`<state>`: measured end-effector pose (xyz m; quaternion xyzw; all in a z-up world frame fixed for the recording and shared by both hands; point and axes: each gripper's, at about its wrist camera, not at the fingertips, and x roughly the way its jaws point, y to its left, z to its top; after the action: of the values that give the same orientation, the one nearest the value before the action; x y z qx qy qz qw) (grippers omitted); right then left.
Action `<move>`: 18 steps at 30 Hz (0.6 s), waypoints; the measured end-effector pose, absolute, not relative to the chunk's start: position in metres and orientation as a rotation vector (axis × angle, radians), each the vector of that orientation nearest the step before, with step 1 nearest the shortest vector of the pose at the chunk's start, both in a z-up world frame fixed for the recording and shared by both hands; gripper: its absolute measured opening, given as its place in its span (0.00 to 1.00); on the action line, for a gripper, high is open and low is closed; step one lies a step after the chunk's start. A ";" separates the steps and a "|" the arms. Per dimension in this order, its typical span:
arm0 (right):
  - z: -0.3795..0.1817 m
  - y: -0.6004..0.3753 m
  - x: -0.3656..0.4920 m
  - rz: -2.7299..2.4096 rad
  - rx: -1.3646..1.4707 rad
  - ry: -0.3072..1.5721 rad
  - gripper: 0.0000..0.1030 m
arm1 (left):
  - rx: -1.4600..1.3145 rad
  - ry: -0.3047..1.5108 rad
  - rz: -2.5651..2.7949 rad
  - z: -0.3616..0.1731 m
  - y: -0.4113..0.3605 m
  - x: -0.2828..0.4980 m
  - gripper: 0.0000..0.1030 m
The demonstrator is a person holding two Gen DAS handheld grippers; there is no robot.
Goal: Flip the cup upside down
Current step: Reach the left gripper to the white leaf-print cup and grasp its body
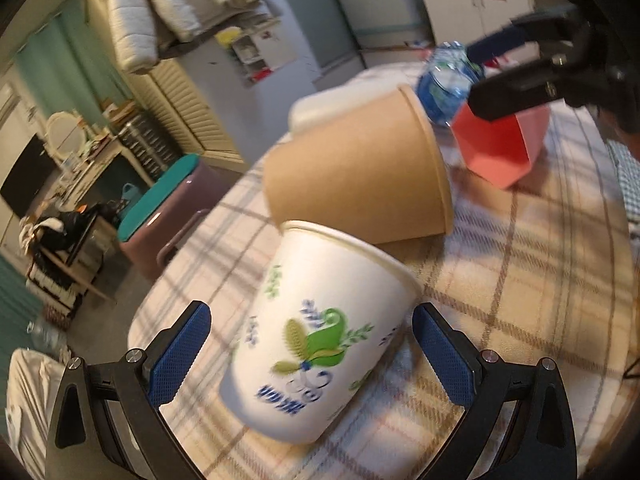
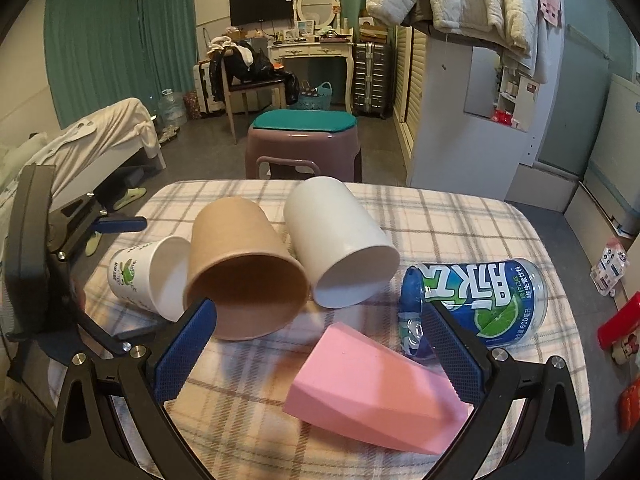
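Observation:
Several cups lie on their sides on the plaid tablecloth (image 2: pixel 460 224). A white cup with a green leaf print (image 1: pixel 320 332) lies between the fingers of my open left gripper (image 1: pixel 312 360), not touched by the pads; it also shows in the right wrist view (image 2: pixel 144 276). A brown paper cup (image 1: pixel 360 176) (image 2: pixel 244 268) lies beside it, then a plain white cup (image 2: pixel 340 240). A pink faceted cup (image 2: pixel 376 396) (image 1: pixel 504 148) lies between the fingers of my open right gripper (image 2: pixel 316 352), which also shows in the left wrist view (image 1: pixel 488 76).
A cut blue-labelled bottle (image 2: pixel 480 300) lies on its side at the table's right. A purple stool with a teal cushion (image 2: pixel 304 140) stands beyond the far edge. A bed (image 2: pixel 92 140) is at the left, a white cabinet (image 2: pixel 472 120) at the right.

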<state>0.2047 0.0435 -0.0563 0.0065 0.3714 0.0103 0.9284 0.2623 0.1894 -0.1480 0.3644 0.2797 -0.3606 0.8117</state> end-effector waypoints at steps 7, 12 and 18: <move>-0.054 0.038 0.196 0.035 0.037 0.759 1.00 | 0.813 0.653 -0.731 -0.143 0.188 0.243 0.72; -0.040 0.033 0.176 0.050 0.055 0.720 1.00 | 0.717 0.729 -0.621 -0.127 0.193 0.222 0.71; -0.024 0.014 0.143 0.040 0.097 0.676 1.00 | 0.422 0.878 -0.433 -0.106 0.196 0.194 0.69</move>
<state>0.1429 0.0144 -0.0244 0.0475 0.3315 0.0196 0.9420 0.1942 0.1962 -0.1062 0.2010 0.4185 -0.2063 0.8613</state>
